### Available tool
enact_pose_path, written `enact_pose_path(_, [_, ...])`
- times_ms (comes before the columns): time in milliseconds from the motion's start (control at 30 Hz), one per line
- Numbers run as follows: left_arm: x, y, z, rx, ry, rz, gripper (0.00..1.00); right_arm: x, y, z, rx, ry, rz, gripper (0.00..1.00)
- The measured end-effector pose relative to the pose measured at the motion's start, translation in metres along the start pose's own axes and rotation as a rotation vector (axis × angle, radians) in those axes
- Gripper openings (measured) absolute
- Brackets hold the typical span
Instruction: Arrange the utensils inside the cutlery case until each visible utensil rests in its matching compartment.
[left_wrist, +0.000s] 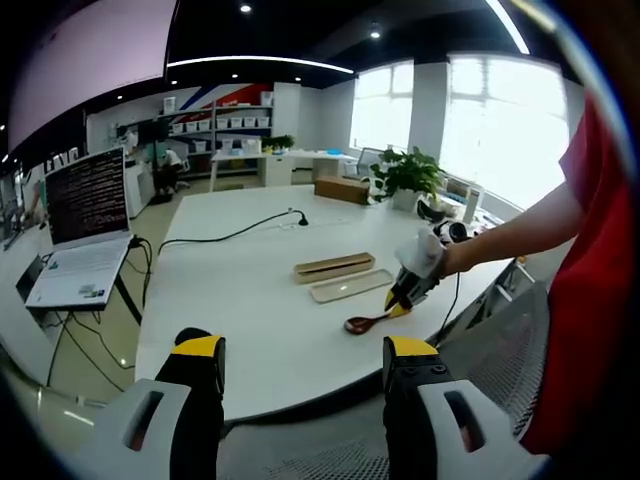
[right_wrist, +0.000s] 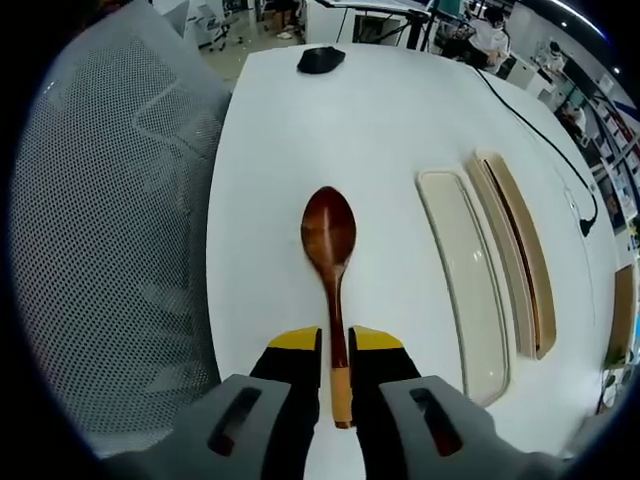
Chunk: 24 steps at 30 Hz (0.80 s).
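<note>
Right gripper pinches the wooden spoon by its handle; the bowl lies on the white table, just left of the case lid and cutlery case. Left gripper jaws spread, holding nothing, near the table edge.

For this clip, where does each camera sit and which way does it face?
Left gripper view: on the open left claw, held back, facing across the white table; a red-sleeved arm shows.
Right gripper view: on the right claw, looking down its jaws, shut on the wooden spoon.
Shared: spoon, cutlery case, its lid.
</note>
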<state>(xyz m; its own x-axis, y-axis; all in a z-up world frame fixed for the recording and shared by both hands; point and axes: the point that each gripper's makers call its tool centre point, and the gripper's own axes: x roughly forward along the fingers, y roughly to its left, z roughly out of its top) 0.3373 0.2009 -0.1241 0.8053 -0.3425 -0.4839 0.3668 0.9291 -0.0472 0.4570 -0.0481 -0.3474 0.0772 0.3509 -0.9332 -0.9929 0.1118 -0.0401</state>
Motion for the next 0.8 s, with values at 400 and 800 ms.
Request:
enact_pose_path(400, [-0.003, 0.003, -0.004, -0.009, 0.006, 0.008, 0.66, 0.011, 0.002, -0.001, -0.008, 0.027, 0.013, 0.08])
enact_pose_path(800, [0.000, 0.002, -0.004, -0.009, 0.009, 0.001, 0.66, 0.014, 0.001, -0.001, 0.008, 0.029, 0.021, 0.02])
